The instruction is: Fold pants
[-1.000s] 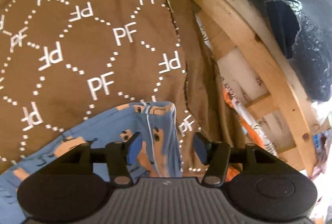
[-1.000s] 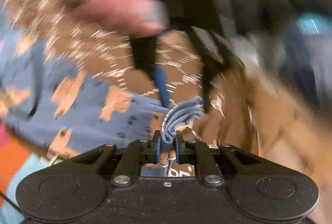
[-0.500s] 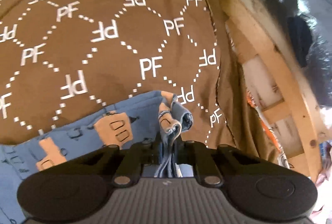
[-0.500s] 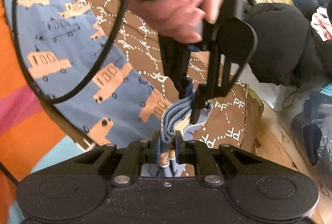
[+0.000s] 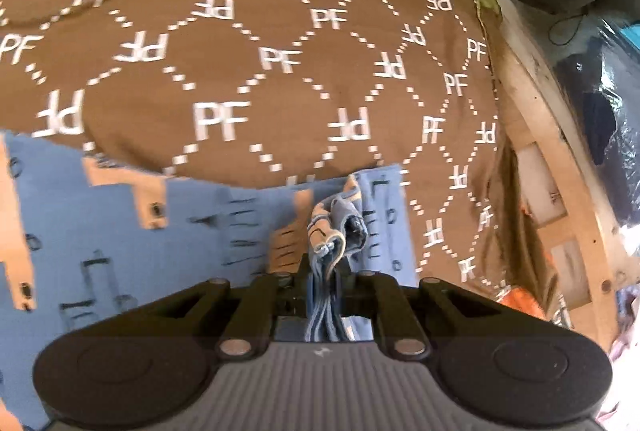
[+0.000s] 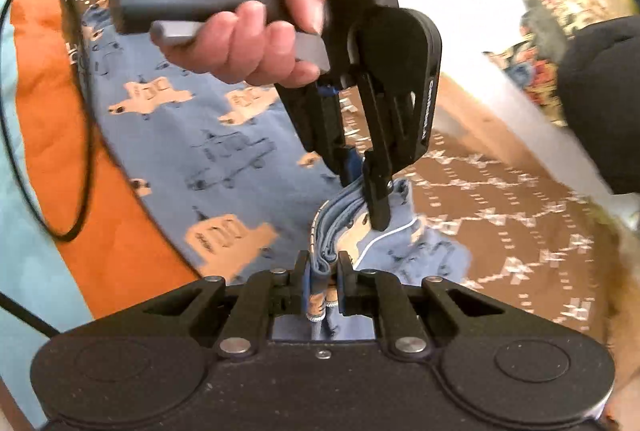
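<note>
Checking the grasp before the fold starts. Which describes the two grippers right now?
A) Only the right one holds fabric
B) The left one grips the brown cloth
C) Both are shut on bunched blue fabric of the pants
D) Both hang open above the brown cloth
C: the left gripper and the right gripper each pinch a bunched edge of the blue pants, close together.

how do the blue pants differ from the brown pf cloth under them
The pants are blue with orange vehicle prints; the brown cloth carries white PF letters in dotted diamonds. The pants lie on top, one bunched edge pinched by the left tongs and the right tongs; the brown cloth lies spread underneath, ungripped. Both are patterned fabric.
</note>
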`<action>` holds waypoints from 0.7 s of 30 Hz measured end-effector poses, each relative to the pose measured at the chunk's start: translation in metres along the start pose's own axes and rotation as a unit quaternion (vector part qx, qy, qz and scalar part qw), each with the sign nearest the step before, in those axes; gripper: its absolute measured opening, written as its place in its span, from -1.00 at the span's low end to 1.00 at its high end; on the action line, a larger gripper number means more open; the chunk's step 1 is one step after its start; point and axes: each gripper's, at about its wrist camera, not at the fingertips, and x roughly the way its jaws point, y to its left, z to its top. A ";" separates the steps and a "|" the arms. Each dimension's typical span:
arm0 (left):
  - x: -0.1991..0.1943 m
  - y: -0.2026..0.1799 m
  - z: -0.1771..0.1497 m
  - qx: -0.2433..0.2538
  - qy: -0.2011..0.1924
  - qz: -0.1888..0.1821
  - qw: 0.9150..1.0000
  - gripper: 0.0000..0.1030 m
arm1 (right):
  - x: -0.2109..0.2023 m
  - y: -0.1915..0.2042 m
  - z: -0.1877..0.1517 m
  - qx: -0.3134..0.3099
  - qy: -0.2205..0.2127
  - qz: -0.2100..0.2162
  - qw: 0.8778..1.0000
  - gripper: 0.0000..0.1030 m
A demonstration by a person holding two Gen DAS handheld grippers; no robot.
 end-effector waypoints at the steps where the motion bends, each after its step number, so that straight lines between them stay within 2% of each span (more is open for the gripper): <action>1: 0.000 0.006 -0.002 -0.003 -0.001 -0.002 1.000 -0.77 | 0.005 0.003 0.001 0.007 0.006 0.011 1.000 -0.75; 3: -0.002 0.017 -0.007 -0.008 -0.002 -0.010 1.000 -0.73 | 0.010 0.009 0.001 0.017 0.014 0.026 0.999 -0.75; 5: -0.001 0.025 -0.012 -0.016 -0.013 -0.011 1.000 -0.52 | 0.015 0.014 0.002 0.010 0.021 0.032 0.999 -0.75; 6: -0.002 0.029 -0.014 -0.017 -0.021 -0.012 1.000 -0.23 | 0.016 0.015 0.002 0.008 0.023 0.034 0.999 -0.75; 7: -0.003 0.032 -0.016 -0.016 -0.034 -0.012 0.999 -0.03 | 0.015 0.016 0.002 0.008 0.027 0.034 0.999 -0.73; 8: -0.004 0.035 -0.018 -0.015 -0.043 -0.014 0.999 0.01 | 0.015 0.016 0.002 0.008 0.029 0.034 0.999 -0.71; 11: -0.003 0.041 -0.020 -0.016 -0.047 -0.026 0.998 0.01 | 0.016 0.016 0.003 0.004 0.033 0.030 0.999 -0.64; 16: 0.000 0.048 -0.028 -0.025 -0.051 -0.028 0.998 -0.31 | 0.015 0.019 0.003 -0.005 0.037 0.022 0.999 -0.62; 21: 0.000 0.054 -0.029 -0.037 -0.053 -0.024 0.998 -0.47 | 0.016 0.020 0.003 -0.007 0.040 0.021 0.999 -0.62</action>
